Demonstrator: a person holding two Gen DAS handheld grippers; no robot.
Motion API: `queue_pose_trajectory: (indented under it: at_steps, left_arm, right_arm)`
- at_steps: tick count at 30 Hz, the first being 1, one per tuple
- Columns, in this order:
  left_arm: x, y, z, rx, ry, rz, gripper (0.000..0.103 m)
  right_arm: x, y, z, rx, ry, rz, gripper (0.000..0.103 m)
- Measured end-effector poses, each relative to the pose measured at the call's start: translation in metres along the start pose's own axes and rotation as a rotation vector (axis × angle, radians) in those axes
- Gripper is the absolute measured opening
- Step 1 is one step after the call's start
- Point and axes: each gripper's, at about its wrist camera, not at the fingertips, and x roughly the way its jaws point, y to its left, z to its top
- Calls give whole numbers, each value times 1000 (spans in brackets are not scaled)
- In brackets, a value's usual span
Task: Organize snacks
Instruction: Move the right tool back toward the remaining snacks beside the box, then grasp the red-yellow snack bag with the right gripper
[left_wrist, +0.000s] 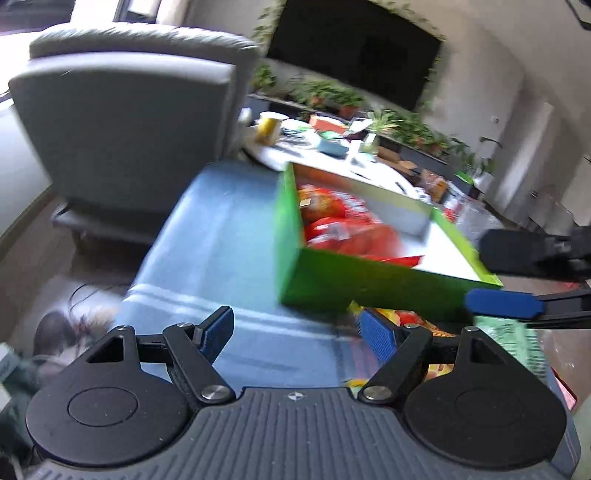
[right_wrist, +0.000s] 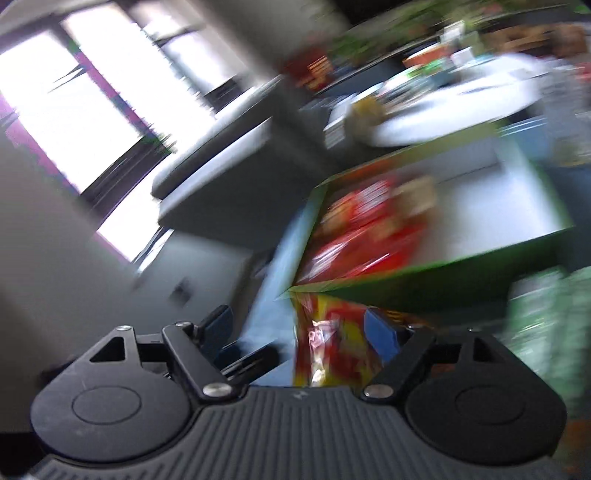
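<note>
A green box (left_wrist: 332, 284) with a white inside stands on a blue padded seat (left_wrist: 221, 236); it shows blurred in the right wrist view (right_wrist: 424, 284). Red snack packets (left_wrist: 340, 225) fill its left part (right_wrist: 365, 236). My left gripper (left_wrist: 299, 328) is open and empty, low over the seat, in front of the box's near left corner. A yellow-red snack bag (left_wrist: 413, 321) lies below the box's front wall. My right gripper (right_wrist: 303, 332) is open; the yellow-red bag (right_wrist: 332, 347) lies between its fingers, untouched as far as I can tell. The right gripper's blue fingertips (left_wrist: 498, 302) enter the left view at the right.
A green patterned packet (left_wrist: 513, 339) lies at the right (right_wrist: 546, 321). A grey armchair (left_wrist: 129, 122) stands behind the seat on the left. A white table (left_wrist: 332, 155) crowded with items stands behind the box. Potted plants (left_wrist: 332, 92) line the far wall.
</note>
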Motion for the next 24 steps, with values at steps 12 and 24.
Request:
queue_pose_trajectory:
  at_steps: [12,24]
  left_arm:
    - [-11,-6,-6,7,30,-124,77]
    - [12,-42,-23,129,129,-145,77]
  right_arm:
    - [6,-32,-1,73,-10,-189,75]
    - [38,-38,-1,34,118,-239,97]
